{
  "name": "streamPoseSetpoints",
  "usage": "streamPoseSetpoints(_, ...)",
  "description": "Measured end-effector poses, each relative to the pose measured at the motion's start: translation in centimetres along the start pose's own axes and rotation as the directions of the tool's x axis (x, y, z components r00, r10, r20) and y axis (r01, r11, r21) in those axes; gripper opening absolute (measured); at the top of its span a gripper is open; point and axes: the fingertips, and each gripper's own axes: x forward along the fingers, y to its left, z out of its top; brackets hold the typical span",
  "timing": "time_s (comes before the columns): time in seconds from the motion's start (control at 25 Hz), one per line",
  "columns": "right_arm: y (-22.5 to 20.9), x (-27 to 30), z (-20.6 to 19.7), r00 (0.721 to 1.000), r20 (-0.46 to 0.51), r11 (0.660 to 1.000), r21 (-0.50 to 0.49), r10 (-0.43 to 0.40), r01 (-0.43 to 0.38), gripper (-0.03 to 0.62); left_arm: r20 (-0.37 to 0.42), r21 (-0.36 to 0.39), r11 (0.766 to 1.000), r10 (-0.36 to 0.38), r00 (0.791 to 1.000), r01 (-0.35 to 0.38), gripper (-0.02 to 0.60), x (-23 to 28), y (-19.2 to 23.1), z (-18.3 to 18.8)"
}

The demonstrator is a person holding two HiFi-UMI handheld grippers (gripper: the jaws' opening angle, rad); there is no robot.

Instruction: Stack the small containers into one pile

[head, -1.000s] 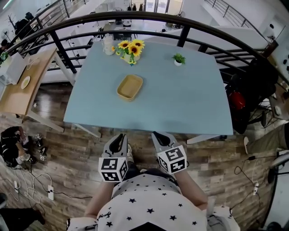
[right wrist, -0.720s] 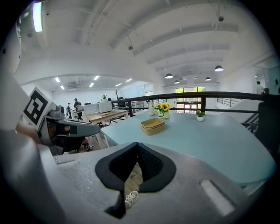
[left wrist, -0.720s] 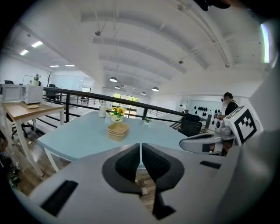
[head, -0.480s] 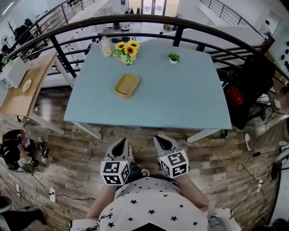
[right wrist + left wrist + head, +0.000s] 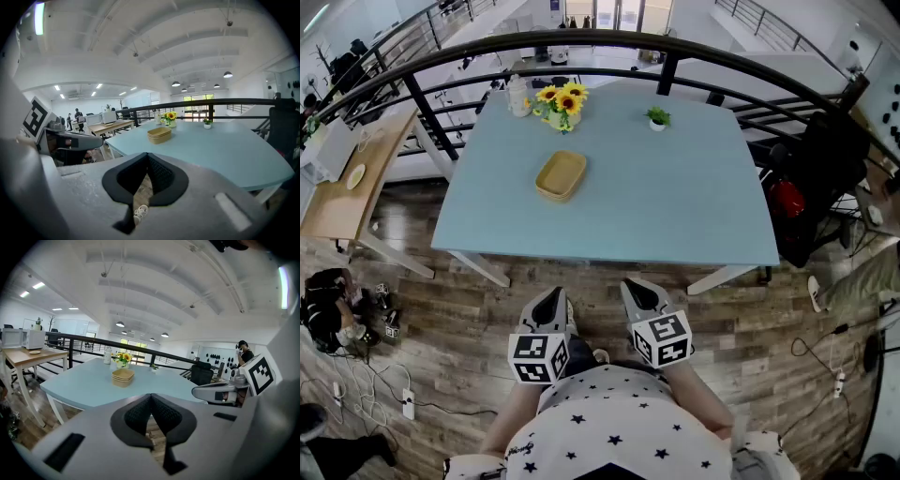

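In the head view we are holding both tongs low in front of us, over the wood-plank floor and short of the near edge of the pale blue rectangular table. The left grey two-jaw gripper and the right grey two-jaw gripper are sitting side by side, not touching. The stack of tan shallow oblong containers is lying on the table's far left part, near a vase of yellow sunflowers, well apart from both grippers.

In the left gripper view we are keeping its jaws pressed together, with nothing between them; the stack is standing ahead on the table.

In the right gripper view the jaws are likewise meeting and gripping nothing, and the stack is sitting ahead, toward the table's left side.
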Motion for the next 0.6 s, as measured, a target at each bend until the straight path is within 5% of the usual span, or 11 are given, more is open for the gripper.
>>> streamPoseSetpoints(0.6,0.04,0.04,-0.02,1.0,0.015,1.0,0.014,0.003,-0.003,0.006,-0.009,0.003,1.0,0.003,1.0,-0.003,0.003,-0.15,0.0,-0.34)
